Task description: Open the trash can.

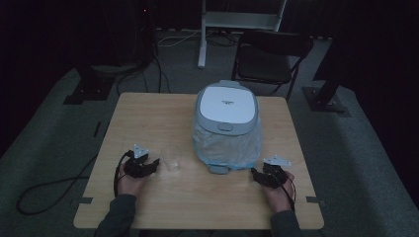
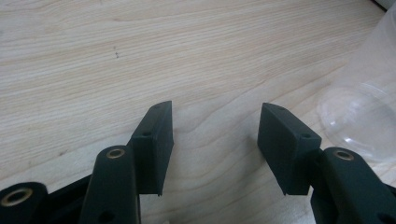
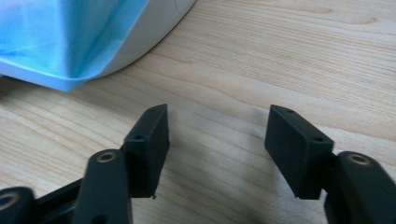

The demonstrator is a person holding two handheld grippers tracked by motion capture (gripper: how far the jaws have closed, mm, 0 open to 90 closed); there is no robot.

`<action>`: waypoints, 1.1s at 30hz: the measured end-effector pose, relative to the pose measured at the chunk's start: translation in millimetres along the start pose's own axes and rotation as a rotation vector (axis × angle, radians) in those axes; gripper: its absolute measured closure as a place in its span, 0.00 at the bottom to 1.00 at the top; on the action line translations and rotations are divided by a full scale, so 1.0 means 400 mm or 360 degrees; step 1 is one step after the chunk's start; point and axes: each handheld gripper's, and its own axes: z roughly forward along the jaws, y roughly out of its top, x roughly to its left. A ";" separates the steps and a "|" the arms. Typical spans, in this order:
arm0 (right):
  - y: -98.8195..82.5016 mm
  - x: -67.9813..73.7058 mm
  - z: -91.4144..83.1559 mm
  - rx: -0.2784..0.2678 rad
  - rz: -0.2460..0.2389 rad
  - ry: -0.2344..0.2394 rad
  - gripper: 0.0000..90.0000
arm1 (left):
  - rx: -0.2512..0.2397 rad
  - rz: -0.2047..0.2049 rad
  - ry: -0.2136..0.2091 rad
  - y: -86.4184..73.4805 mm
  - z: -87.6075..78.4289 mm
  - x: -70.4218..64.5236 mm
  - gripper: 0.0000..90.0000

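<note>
A white and grey lidded bin [image 1: 227,118] with a pale blue plastic liner stands in the middle of the wooden table [image 1: 148,113], its lid down. A clear plastic cup [image 1: 173,161] sits just left of the bin. My left gripper [image 1: 154,165] rests on the table to the left of the cup, open, with bare wood between its jaws. In the left gripper view the cup [image 2: 364,116] lies to the right of the gripper [image 2: 215,128]. My right gripper [image 1: 254,174] rests near the bin's front right corner, open and empty. The right gripper view has the liner [image 3: 60,42] at upper left of the gripper [image 3: 217,128].
A dark folding chair [image 1: 269,61] and a white stand [image 1: 237,22] are beyond the table's far edge. Cables trail across the grey floor [image 1: 49,187] on the left. Bare wood lies between and in front of both hands.
</note>
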 end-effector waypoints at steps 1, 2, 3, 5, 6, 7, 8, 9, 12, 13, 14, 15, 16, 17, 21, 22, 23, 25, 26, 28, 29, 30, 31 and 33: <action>0.000 0.000 0.000 0.0000 0.0000 0.0000 0.45 | 0.0000 0.0000 0.0000 0.000 0.000 0.000 0.51; 0.000 0.002 -0.001 0.0004 -0.0001 -0.0003 0.46 | -0.0003 0.0002 -0.0006 0.001 0.002 -0.002 0.51; 0.000 0.003 -0.001 0.0004 0.0000 -0.0004 0.46 | -0.0001 0.0004 -0.0007 0.002 0.002 -0.002 0.51; -0.001 0.003 -0.002 0.0001 -0.0007 0.0000 0.45 | -0.0001 0.0003 -0.0008 0.002 0.002 -0.002 0.51; -0.002 0.002 -0.002 -0.0002 -0.0015 0.0011 0.45 | -0.0004 0.0005 -0.0012 0.004 0.004 -0.003 0.51; -0.002 0.002 -0.003 -0.0001 -0.0016 0.0012 0.45 | -0.0001 0.0008 -0.0012 0.005 0.005 -0.004 0.51; -0.003 0.003 -0.003 0.0000 -0.0018 0.0014 0.45 | -0.0001 0.0009 -0.0015 0.005 0.006 -0.004 0.51; -0.003 0.003 -0.003 0.0000 -0.0018 0.0014 0.45 | -0.0001 0.0009 -0.0015 0.005 0.006 -0.004 0.51; -0.002 0.004 -0.007 0.0007 -0.0030 0.0033 0.57 | -0.0001 0.0013 -0.0017 0.006 0.007 -0.006 0.51; -0.003 0.007 -0.012 0.0013 -0.0062 0.0067 0.70 | -0.0002 0.0013 -0.0017 0.007 0.007 -0.006 0.51; -0.004 0.010 -0.017 0.0020 -0.0101 0.0116 0.83 | 0.0000 0.0016 -0.0017 0.008 0.008 -0.007 0.51; -0.004 0.011 -0.018 0.0021 -0.0105 0.0127 0.88 | 0.0001 0.0017 -0.0018 0.008 0.008 -0.007 0.51; -0.004 0.011 -0.019 0.0022 -0.0113 0.0153 0.92 | 0.0000 0.0015 -0.0019 0.008 0.009 -0.007 0.51; -0.005 0.012 -0.019 0.0023 -0.0117 0.0161 0.97 | 0.0001 0.0016 -0.0020 0.008 0.009 -0.007 0.51; -0.003 0.022 -0.023 0.0024 -0.0139 0.0226 1.00 | 0.0001 0.0016 -0.0020 0.008 0.009 -0.007 0.51; -0.002 0.026 -0.026 0.0015 -0.0159 0.0232 1.00 | 0.0001 0.0017 -0.0021 0.008 0.009 -0.007 0.51; 0.000 0.030 -0.029 0.0004 -0.0172 0.0235 1.00 | 0.0001 0.0017 -0.0021 0.008 0.009 -0.007 0.51; 0.004 0.041 -0.035 -0.0022 -0.0216 0.0249 1.00 | 0.0001 0.0017 -0.0021 0.008 0.009 -0.007 0.51; 0.005 0.043 -0.036 -0.0028 -0.0230 0.0253 1.00 | 0.0001 0.0017 -0.0021 0.008 0.009 -0.007 0.51; 0.007 0.051 -0.040 -0.0046 -0.0243 0.0279 1.00 | 0.0001 0.0016 -0.0022 0.008 0.009 -0.008 0.51; 0.008 0.053 -0.041 -0.0054 -0.0248 0.0285 1.00 | 0.0001 0.0017 -0.0021 0.009 0.009 -0.007 0.51; 0.010 0.055 -0.044 -0.0064 -0.0251 0.0301 1.00 | 0.0002 0.0017 -0.0021 0.009 0.009 -0.007 0.51; 0.011 0.057 -0.045 -0.0070 -0.0255 0.0314 1.00 | 0.0002 0.0017 -0.0021 0.009 0.009 -0.007 0.51; 0.015 0.061 -0.048 -0.0085 -0.0262 0.0326 1.00 | 0.0001 0.0017 -0.0021 0.009 0.009 -0.007 0.51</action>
